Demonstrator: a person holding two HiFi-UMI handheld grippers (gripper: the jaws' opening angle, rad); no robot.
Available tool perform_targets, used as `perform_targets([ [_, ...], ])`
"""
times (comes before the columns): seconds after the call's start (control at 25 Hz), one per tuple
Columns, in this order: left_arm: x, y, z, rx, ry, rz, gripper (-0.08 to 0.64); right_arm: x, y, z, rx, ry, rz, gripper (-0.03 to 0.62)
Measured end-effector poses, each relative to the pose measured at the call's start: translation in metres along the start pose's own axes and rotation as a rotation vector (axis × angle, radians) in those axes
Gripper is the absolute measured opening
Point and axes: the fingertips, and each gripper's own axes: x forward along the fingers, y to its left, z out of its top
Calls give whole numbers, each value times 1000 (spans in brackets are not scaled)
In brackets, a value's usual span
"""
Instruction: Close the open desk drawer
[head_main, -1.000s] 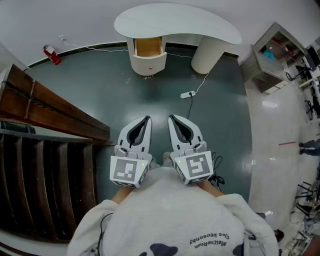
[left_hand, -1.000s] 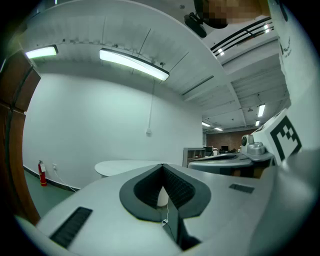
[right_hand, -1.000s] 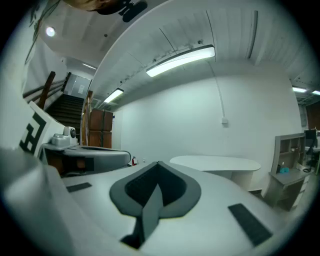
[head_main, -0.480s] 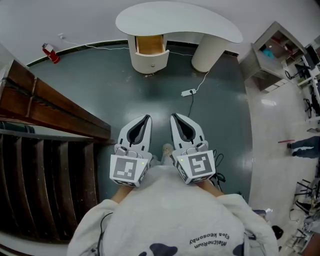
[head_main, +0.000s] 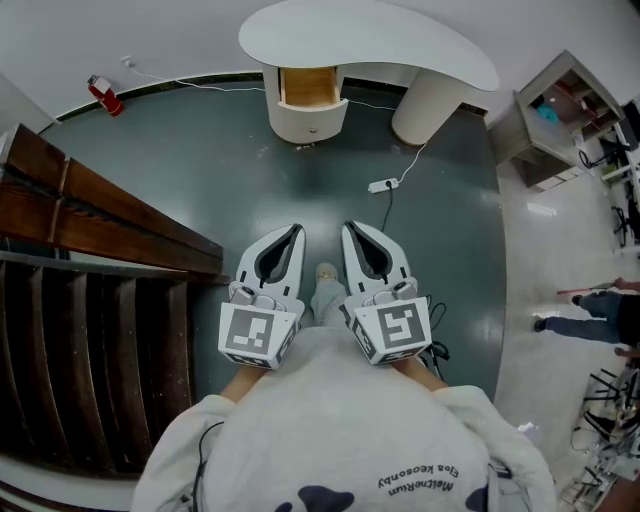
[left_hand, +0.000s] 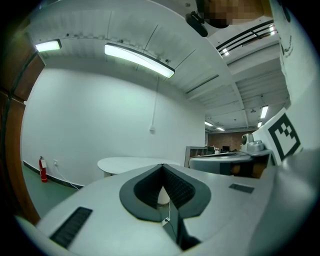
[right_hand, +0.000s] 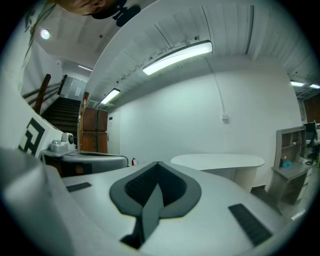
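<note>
1. The left gripper (head_main: 291, 238) and the right gripper (head_main: 354, 236) are side by side at the middle of the head view. They are just ahead of the person's grey sweatshirt (head_main: 340, 430), and both point toward 12 o'clock.
2. The left gripper's jaws are pressed together tip to tip, with nothing between them.
3. The right gripper's jaws are likewise closed and empty.
4. The drawer (head_main: 311, 87) is at 12 o'clock, well apart from both grippers. It is pulled out, with its wooden inside showing.
5. The drawer sits in a rounded pedestal (head_main: 308, 120) under the left part of the white desk (head_main: 400, 45).
6. A round leg (head_main: 428, 105) carries the desk's right part, at 1 o'clock.
7. A white power strip (head_main: 379, 186) lies on the dark green floor (head_main: 200, 170) between the desk and the right gripper. Its cord runs up toward the round leg.
8. The tip of a shoe (head_main: 325, 272) shows on the floor between the two grippers.
9. A red fire extinguisher (head_main: 102, 97) is by the wall at 10 o'clock.
10. A wooden stair rail (head_main: 100, 215) fills the 9 o'clock side.
11. A grey shelf unit (head_main: 560, 115) stands at 2 o'clock.
12. Another person (head_main: 590, 322) is at the far edge at 3 o'clock.
</note>
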Motion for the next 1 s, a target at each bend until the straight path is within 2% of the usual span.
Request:
perform_targets([
  [0.68, 140, 54, 20, 12, -4, 83, 6, 118, -101, 12, -6, -1, 81, 17],
  [1.0, 176, 75, 14, -4, 10, 123, 6, 148, -132, 1, 5, 27, 93, 17],
])
